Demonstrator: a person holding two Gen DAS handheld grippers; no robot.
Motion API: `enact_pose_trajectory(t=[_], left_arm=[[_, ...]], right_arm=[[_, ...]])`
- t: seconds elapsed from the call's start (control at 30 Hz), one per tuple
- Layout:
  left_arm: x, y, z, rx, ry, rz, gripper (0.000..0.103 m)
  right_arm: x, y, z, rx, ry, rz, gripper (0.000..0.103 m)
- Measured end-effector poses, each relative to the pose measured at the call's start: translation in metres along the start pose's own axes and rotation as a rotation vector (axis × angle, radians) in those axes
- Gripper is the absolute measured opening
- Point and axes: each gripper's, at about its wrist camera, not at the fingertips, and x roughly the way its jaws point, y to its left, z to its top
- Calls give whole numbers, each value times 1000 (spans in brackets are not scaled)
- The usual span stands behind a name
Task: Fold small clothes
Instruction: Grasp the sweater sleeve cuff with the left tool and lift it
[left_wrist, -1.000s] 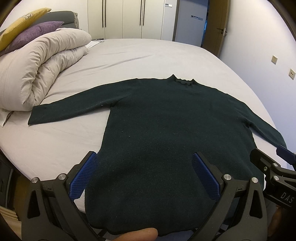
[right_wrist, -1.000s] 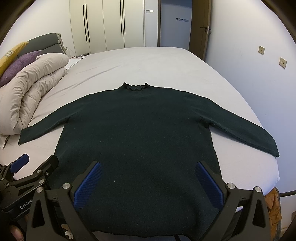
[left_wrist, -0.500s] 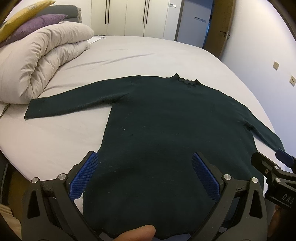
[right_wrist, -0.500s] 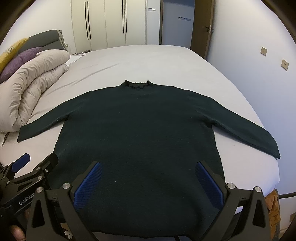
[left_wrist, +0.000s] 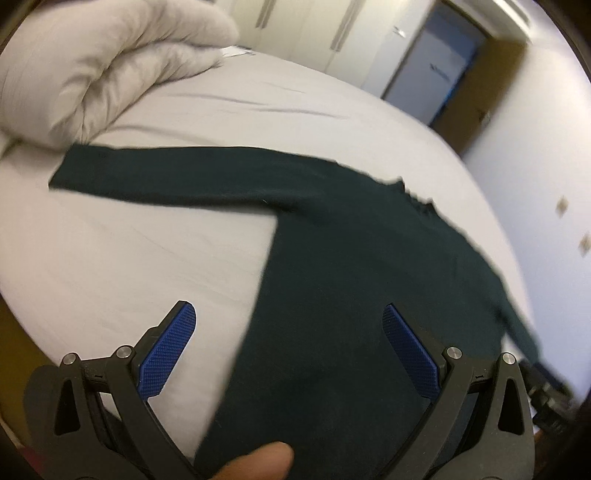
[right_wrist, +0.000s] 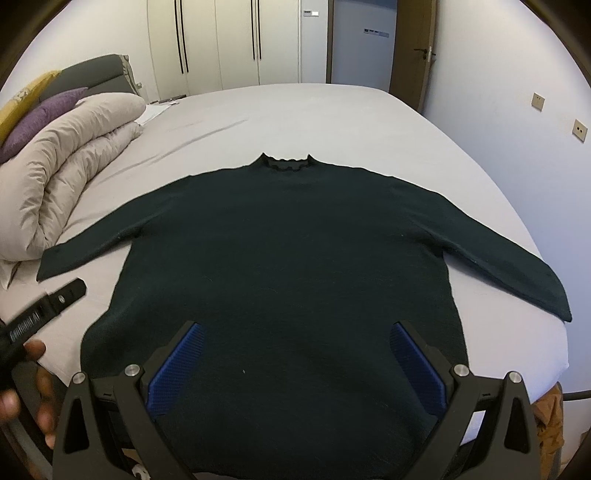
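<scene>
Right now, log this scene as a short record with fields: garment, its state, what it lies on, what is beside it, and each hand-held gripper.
garment: dark green sweater
state: spread flat, both sleeves out, collar far from the cameras, not yet folded
surface: bed with pale grey sheet
beside it: rolled duvet by the end of one sleeve
left hand-held gripper: open, over the sweater's side edge, holding nothing
right hand-held gripper: open, above the hem, holding nothing
</scene>
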Motion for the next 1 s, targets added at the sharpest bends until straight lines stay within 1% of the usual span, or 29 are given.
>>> enact_pose_trajectory(t=[0.07,0.1,0.13,0.17,0.2,0.23,0.27,0.3,0.33,0.4,0.43,0.47,0.53,0.6,0.63,0.7,0.73,0.87,0.93,0.97,1.0], left_arm=[[-3,22,13,-77,-29,-62,103],[-5,38,20,-138,-59,-111,103],[-6,51,25,-181,-68,-137,103],[-5,65,33,-224,-56,-150,103],[-1,85,41,-282,-25,-158,103],[1,102,47,-340,-18,-178,103],[3,128,54,-431,-37,-221,103],[3,146,57,-495,-59,-244,103],[2,171,61,-585,-92,-254,103],[1,211,68,-712,-140,-242,103],[2,230,72,-770,-163,-255,103],[3,247,76,-822,-183,-279,103],[6,274,83,-901,-217,-302,103],[13,293,88,-952,-236,-316,103],[19,304,92,-981,-228,-316,102],[29,317,93,-1032,-207,-340,102],[34,321,95,-1047,-195,-337,102],[40,323,104,-1028,-196,-346,101],[45,328,115,-1033,-183,-354,99],[53,324,96,-1033,-175,-352,98],[60,327,95,-1038,-161,-357,94]], right_arm=[[-1,2,2,3,-15,18,103],[-1,2,4,4,-20,24,103],[-2,4,5,5,-27,33,103],[-1,3,7,5,-30,41,103],[-1,4,8,6,-33,51,103],[1,4,9,7,-34,56,103],[3,4,11,9,-32,62,103],[4,5,11,12,-30,70,103],[6,6,12,13,-27,75,103],[11,7,13,17,-15,78,103],[14,8,14,18,-8,79,103],[16,9,14,20,-1,82,103],[22,12,14,19,13,84,103],[28,16,13,15,31,79,103],[31,18,13,12,38,79,103],[36,22,12,6,52,78,103],[38,24,11,1,56,76,103],[44,29,11,-7,67,70,103],[47,30,11,-9,72,70,103],[48,31,11,-10,75,71,103],[49,31,11,-11,76,71,103]])
